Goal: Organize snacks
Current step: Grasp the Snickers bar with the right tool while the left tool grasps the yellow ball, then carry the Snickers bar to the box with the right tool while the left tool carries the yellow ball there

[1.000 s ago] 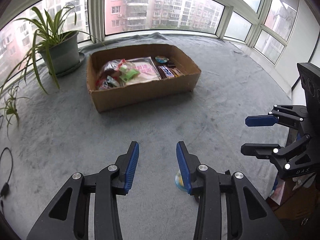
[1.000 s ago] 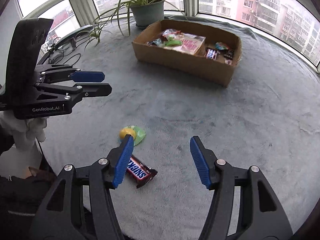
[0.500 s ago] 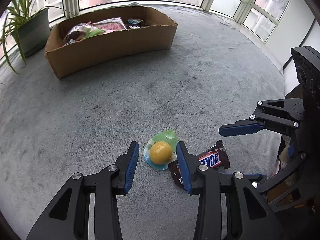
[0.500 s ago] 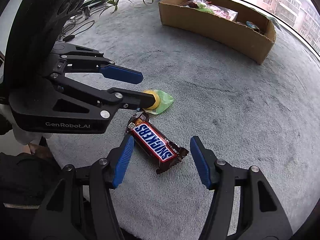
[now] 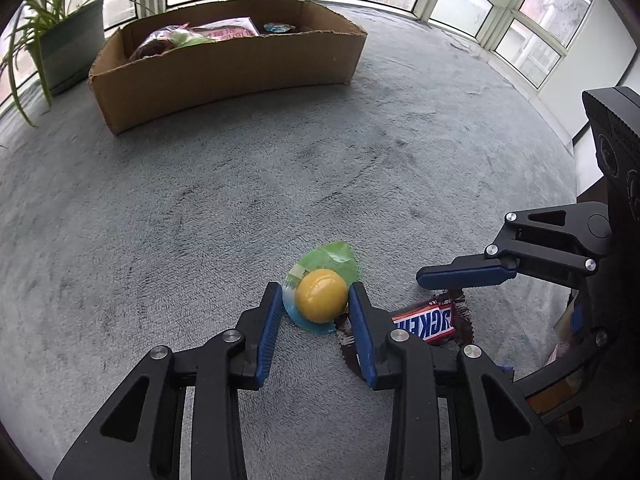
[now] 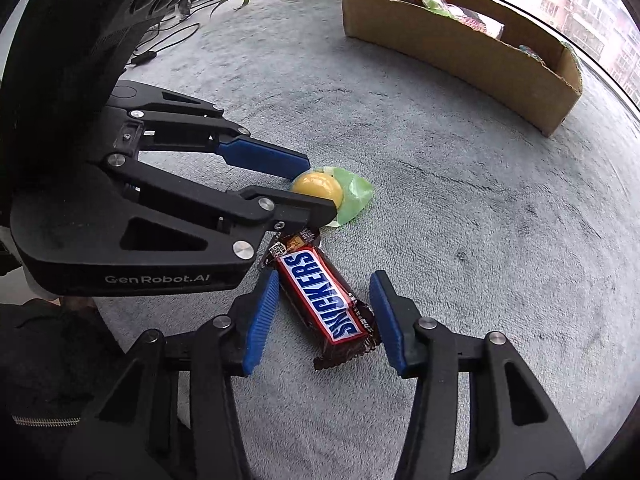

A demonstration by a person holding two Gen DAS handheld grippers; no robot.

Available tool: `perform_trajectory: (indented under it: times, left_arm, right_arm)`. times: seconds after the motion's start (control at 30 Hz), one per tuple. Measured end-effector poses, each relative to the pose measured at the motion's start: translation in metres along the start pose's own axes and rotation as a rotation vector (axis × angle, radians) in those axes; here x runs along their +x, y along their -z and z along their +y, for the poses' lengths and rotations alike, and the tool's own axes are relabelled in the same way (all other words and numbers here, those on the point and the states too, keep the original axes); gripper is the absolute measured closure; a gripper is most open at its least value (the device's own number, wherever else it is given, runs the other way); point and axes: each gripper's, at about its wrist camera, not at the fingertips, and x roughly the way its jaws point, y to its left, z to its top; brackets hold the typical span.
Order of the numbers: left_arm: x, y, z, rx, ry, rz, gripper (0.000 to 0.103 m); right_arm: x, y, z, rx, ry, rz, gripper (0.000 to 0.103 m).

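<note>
A grey plush blanket (image 5: 208,216) covers the wide window-side platform, with glass panes and apartment blocks behind it, a potted spider plant (image 5: 60,36) in the corner and a shallow brown cardboard box (image 5: 224,68) already holding several packets at the far side. Near me lie the last two snacks, just beside each other: a yellow domed jelly cup with a green foil lid (image 5: 322,294) and a brown-wrapped Snickers bar (image 6: 326,302). My left gripper (image 5: 314,304) has its fingers around the cup; they have just been closing, and the right pad looks against the dome while the left one shows a sliver of gap, so I do not have it gripped yet. My right gripper (image 6: 324,312) straddles the bar across its width; those fingers have also just been closing, yet both blue pads stand clear of the wrapper. I judge the cup light, smooth and slippery, with thin plastic that could buckle, so I would pinch it across the dome's widest part, gently. The bar seems firm under a slick, crinkly wrapper; its long sides at mid-length are the place to hold.
</note>
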Motion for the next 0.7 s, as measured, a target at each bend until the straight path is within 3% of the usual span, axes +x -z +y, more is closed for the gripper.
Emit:
perform_trajectory:
  times: [0.37,0.6,0.7]
  left_arm:
    - [-0.004,-0.001,0.012,-0.06,0.005,-0.023,0.077]
    - [-0.004,0.0,0.008,-0.034,-0.021,-0.033,0.077]
    - [-0.001,0.0,0.007,-0.029,-0.034,-0.03,0.07]
  right_arm:
    - [-0.001,0.007,0.002,0.009,-0.002,0.015,0.072]
    - [-0.002,0.008,-0.002,0.039,-0.004,0.008,0.072]
    - [-0.005,0.009,-0.005,0.064,-0.003,0.001,0.072]
